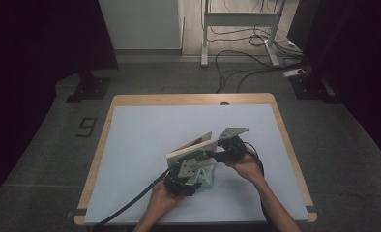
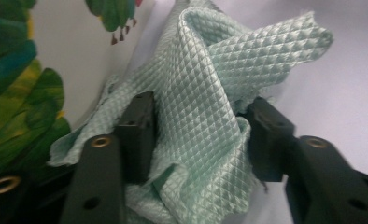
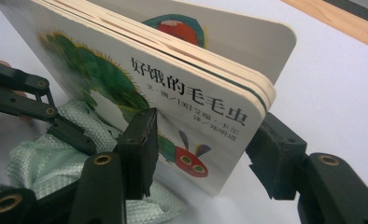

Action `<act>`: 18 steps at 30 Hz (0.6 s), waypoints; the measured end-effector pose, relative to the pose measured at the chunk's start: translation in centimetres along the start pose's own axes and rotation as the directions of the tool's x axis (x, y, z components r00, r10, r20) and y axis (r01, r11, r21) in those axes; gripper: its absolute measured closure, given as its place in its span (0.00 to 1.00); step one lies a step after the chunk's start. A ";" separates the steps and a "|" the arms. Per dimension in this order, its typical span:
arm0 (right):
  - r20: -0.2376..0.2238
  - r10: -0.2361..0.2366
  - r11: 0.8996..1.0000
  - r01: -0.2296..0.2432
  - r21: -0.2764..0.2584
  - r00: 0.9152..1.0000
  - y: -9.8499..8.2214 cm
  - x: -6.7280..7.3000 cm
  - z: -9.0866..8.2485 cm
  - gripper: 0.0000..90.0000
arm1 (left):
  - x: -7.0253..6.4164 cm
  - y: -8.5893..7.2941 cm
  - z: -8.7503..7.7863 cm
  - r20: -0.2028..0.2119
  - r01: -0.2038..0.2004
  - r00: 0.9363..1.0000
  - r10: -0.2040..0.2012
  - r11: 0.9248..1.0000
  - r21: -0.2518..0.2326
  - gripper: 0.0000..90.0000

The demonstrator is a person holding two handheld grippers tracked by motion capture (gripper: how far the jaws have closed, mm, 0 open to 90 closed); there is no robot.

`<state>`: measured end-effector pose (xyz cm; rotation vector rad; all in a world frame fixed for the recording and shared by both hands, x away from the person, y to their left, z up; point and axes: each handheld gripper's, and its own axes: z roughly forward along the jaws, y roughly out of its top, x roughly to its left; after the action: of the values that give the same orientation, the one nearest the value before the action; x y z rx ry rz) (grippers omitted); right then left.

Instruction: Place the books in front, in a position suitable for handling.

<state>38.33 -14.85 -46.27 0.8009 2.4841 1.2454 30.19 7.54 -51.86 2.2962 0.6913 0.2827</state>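
The white table mat (image 1: pixel 145 145) is filling the middle of the high view, and low at its centre a board book (image 1: pixel 192 149) is standing tilted on edge. The right gripper (image 3: pixel 201 154) is clamping that book across its thickness, holding it up. Just below it, a pale green quilted cloth (image 2: pixel 205 93) is lying bunched against the cover. The left gripper (image 2: pixel 198 140) is squeezing the bunched cloth between its pads. Probably the cover-wiping step is starting; next, the cloth needs dragging across the cover. No containers are appearing anywhere.
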 end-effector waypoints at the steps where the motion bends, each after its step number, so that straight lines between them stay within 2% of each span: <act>1: 0.000 0.000 1.000 0.000 0.000 1.000 0.0 0.0 0.0 0.50 | 0.0 0.0 0.0 -0.010 0.003 1.000 -0.003 1.000 0.001 0.55; 2: 0.001 0.000 1.000 0.000 -0.001 1.000 0.0 0.0 0.0 0.50 | -0.2 0.0 0.0 -0.037 0.004 0.999 -0.004 1.000 0.004 0.62; 3: 0.001 0.000 1.000 0.000 -0.001 1.000 0.0 0.0 0.0 0.50 | -0.2 0.0 0.0 -0.037 0.004 0.999 -0.004 1.000 0.004 0.66; 4: 0.002 0.001 1.000 -0.001 -0.002 1.000 0.0 0.0 0.0 0.50 | -0.1 0.0 0.0 -0.045 0.007 0.999 -0.007 1.000 0.006 0.66; 5: 0.003 0.002 1.000 -0.002 0.000 1.000 0.0 0.1 0.0 0.50 | -0.1 0.1 -0.1 -0.047 0.013 0.999 -0.013 1.000 0.007 0.72; 7: 0.003 0.003 1.000 -0.003 0.000 1.000 0.0 0.1 0.0 0.50 | 0.1 0.1 -0.2 -0.047 0.018 0.999 -0.017 1.000 0.011 0.78; 11: 0.001 0.005 1.000 -0.005 -0.002 1.000 -0.1 0.0 0.0 0.50 | 0.1 0.1 -0.4 -0.050 0.008 0.999 -0.007 1.000 0.008 0.81; 12: 0.000 0.006 1.000 -0.006 -0.003 1.000 -0.1 0.0 -0.1 0.50 | 0.1 0.0 -0.5 -0.044 0.007 0.999 -0.007 1.000 0.009 0.82; 13: -0.003 0.008 1.000 -0.008 -0.006 1.000 -0.1 0.0 -0.1 0.51 | 0.1 -0.1 -0.9 -0.019 0.012 1.000 -0.012 1.000 0.013 0.82; 18: -0.005 0.006 1.000 -0.006 -0.003 1.000 -0.2 0.0 -0.2 0.51 | 0.2 -0.6 -2.2 0.012 0.014 1.000 -0.014 1.000 0.019 0.82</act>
<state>38.20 -15.04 -46.28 0.8065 2.4848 1.2539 29.31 9.30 -50.64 2.3081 0.7067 0.2562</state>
